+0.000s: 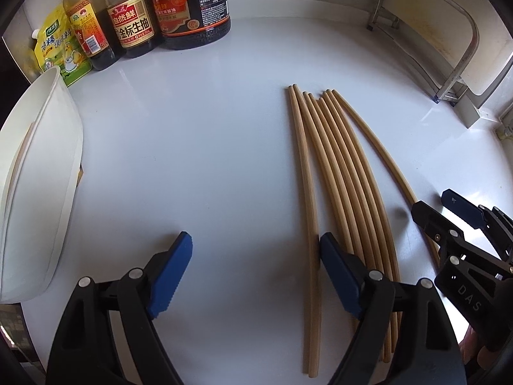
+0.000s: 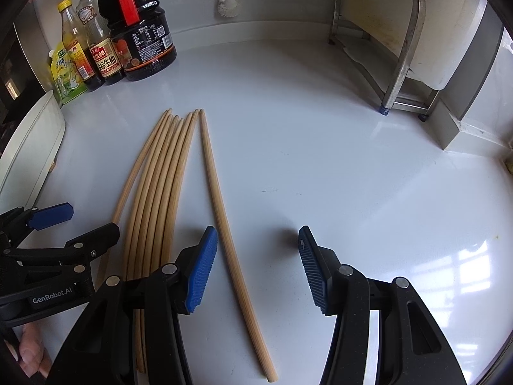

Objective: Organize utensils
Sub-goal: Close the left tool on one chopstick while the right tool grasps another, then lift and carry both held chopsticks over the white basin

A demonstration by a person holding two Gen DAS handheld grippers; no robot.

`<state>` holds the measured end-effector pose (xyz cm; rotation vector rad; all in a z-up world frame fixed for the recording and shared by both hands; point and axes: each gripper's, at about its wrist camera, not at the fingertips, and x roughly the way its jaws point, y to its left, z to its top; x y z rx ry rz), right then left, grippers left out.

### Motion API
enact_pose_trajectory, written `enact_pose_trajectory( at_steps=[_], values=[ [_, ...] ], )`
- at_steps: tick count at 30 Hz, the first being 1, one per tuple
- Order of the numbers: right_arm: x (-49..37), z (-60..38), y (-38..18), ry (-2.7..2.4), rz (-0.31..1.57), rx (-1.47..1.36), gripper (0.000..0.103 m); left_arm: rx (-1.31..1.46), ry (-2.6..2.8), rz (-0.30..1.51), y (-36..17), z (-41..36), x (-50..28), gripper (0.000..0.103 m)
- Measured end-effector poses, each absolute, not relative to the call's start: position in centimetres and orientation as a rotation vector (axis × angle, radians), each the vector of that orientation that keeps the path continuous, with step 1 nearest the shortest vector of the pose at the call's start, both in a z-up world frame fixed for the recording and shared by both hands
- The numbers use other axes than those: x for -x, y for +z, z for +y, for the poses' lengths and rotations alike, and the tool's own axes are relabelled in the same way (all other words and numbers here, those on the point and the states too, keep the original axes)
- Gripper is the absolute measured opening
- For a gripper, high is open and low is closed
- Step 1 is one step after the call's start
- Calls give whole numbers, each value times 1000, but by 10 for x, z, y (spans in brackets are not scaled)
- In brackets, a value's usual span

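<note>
Counter scene, both wrist views. Wooden chopsticks (image 1: 340,173) lie in a loose row on the white countertop (image 1: 208,128), roughly parallel, tips pointing toward the back wall. In the left wrist view two sticks (image 1: 304,173) lie together slightly apart on the left side of the row; in the right wrist view the rightmost chopstick (image 2: 224,211) lies apart from the bundle (image 2: 160,176).

Left gripper (image 1: 256,272): jaws spread wide, nothing between the blue pads except bare counter. Its right pad (image 1: 336,276) sits over the near part of the row, just beside the leftmost sticks; contact cannot be judged from this angle.

Right gripper (image 2: 258,269): jaws at a middling spread, clamped on nothing. The separated chopstick passes just inside its left pad (image 2: 200,269), the rest of the gap showing bare counter. The bundle runs under that left finger.

Each gripper shows at the edge of the other's view; a bit of a hand (image 2: 30,353) holding the left tool is visible low in the right wrist view.

Surroundings: white container (image 1: 35,186) at far left, sauce bottles (image 1: 134,12) and a green-yellow seasoning pouch (image 1: 57,48) at the back left, metal rack (image 2: 400,48) at the back right, a white brush (image 2: 227,0) against the wall.
</note>
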<state>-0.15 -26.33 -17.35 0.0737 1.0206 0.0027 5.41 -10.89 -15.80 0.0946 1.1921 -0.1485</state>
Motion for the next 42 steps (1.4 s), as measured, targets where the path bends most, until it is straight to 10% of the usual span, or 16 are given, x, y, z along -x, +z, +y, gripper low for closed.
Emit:
enact_pose_trajectory(
  at_steps=[12, 16, 21, 25, 42],
  values=[
    [-4, -256, -177, 20, 989, 7, 50, -102, -159, 1153, -158, -108, -63, 73],
    [-3, -255, -178, 35, 986, 11, 48, -105, -167, 1144, -155, -111, -62, 59],
    [-4, -248, -177, 60, 978, 40, 11, -112, -190, 1137, -154, -114, -62, 33],
    [-4, -247, -176, 69, 977, 32, 8, -122, -210, 1146, -153, -117, -60, 7],
    [8, -258, -161, 65, 982, -118, 6, -126, -238, 1177, -138, -107, -52, 7]
  ],
)
